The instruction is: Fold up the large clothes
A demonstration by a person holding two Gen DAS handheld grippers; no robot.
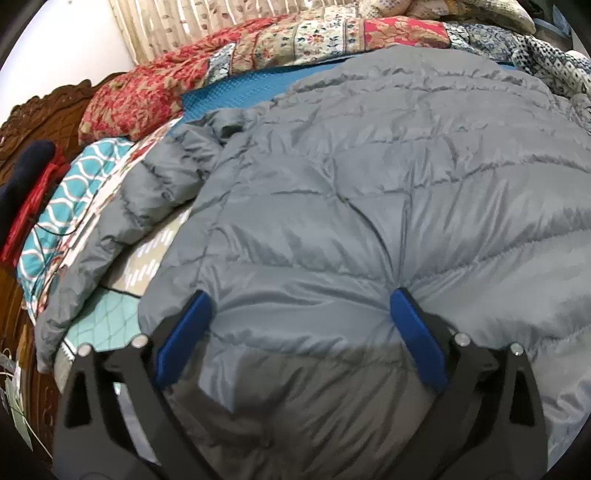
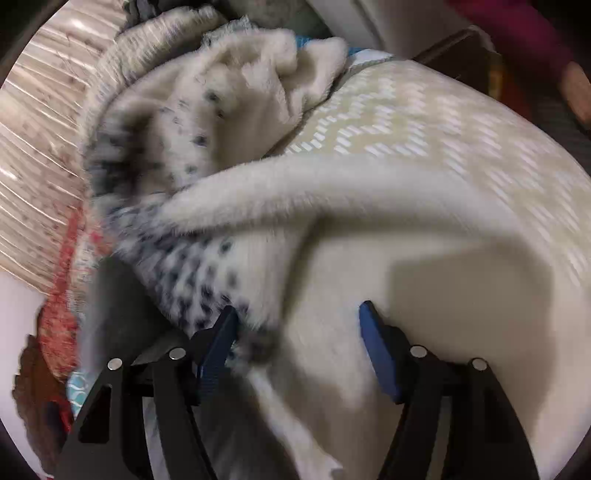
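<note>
My left gripper [image 1: 299,299] is spread wide, its blue pads [image 1: 184,336] pressing down into the near hem of the grey puffer jacket [image 1: 369,184]; a bulge of quilted fabric swells between the jaws, but nothing is pinched. The jacket lies flat across the bed, filling most of the left view, its hem toward me. One sleeve [image 1: 122,229] trails off to the left, over the beige patterned sheet [image 1: 151,266] and toward the bed's left edge. Left of the sleeve sits a teal-and-white pillow [image 1: 70,199], and past it a red and dark bundle [image 1: 29,192] leans on the carved wooden headboard [image 1: 48,114]. Beyond the jacket I see a strip of blue mat [image 1: 240,88], then a red floral quilt [image 1: 166,81] heaped along the far edge, with a curtain [image 1: 177,26] behind.

My right gripper [image 2: 297,314] is also released, jaws apart, over a white fleece blanket [image 2: 369,229]. The left pad [image 2: 218,350] touches a blurred edge with dark spots; whether it presses or only brushes, I cannot tell. The fleece runs away in a thick fold, heaped toward the far left. The same beige sheet [image 2: 424,122] shows at the far right of the bed. This view is smeared with motion.
</note>
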